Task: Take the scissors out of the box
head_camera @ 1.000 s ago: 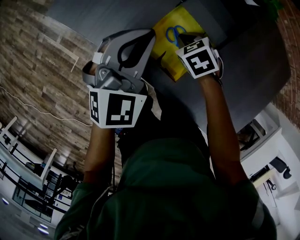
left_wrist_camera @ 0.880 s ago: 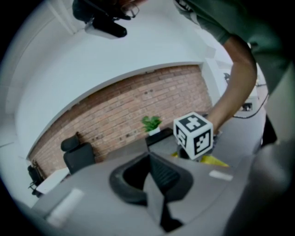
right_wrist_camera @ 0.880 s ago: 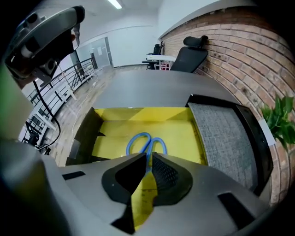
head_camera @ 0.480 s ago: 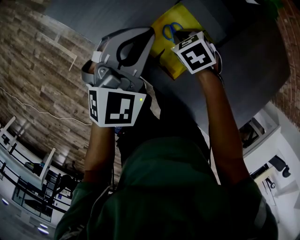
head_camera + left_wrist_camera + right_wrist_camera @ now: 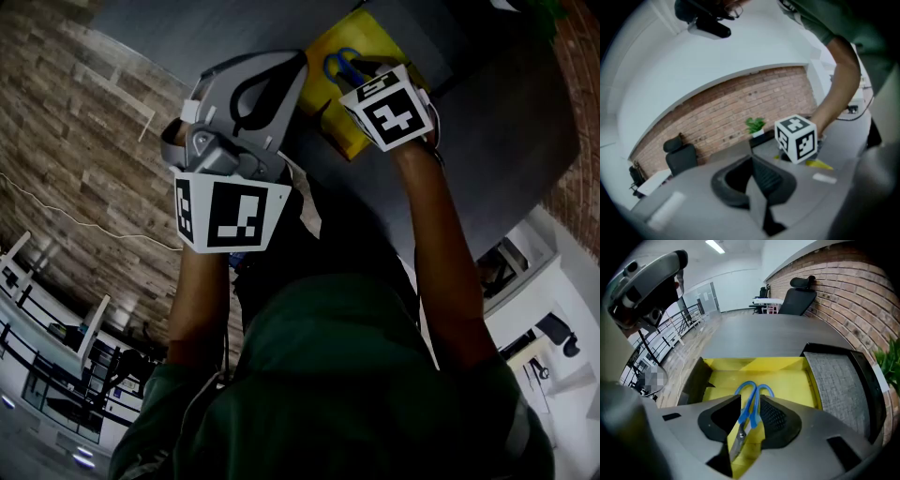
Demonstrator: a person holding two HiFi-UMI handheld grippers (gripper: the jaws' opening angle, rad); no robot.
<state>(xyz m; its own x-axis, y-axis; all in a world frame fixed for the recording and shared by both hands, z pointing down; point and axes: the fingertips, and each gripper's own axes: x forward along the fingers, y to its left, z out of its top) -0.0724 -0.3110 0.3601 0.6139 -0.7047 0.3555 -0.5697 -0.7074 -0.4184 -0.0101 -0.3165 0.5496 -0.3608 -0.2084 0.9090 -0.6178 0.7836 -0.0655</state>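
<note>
From the head view, the person's left gripper (image 5: pixel 291 75) is held above the near edge of the dark table (image 5: pixel 511 141). It points toward the yellow box (image 5: pixel 345 131), just beside that box's left side. The right gripper (image 5: pixel 364 71) reaches down into the box from above, and its marker cube covers much of the inside. Only the two blue handle loops of the scissors (image 5: pixel 339 64) show past the cube, lying in the box toward its far end.

In the left gripper view, the two jaws meet along the middle line with nothing between them. Beyond them lie the table top and the right gripper's cube, with a sliver of the yellow box beneath it. The person's forearm (image 5: pixel 839 89) reaches down to that cube. Farther off are a potted plant (image 5: pixel 755 125), an office chair (image 5: pixel 679 157) and a brick wall (image 5: pixel 740 108).

In the right gripper view, the jaws have just been opening and now stand apart, one on each side of the scissors. The scissors lie on the floor of the box with blades closed. Their long axis runs along the gripper's line of sight. The blue loops point away toward the far wall of the box, and the steel blades point back toward the camera, slanting slightly left. The blue shanks sit in the gap close to both pads, but a grip is not evident. A grey-lined panel (image 5: pixel 834 380) lies just right of the box.
</note>
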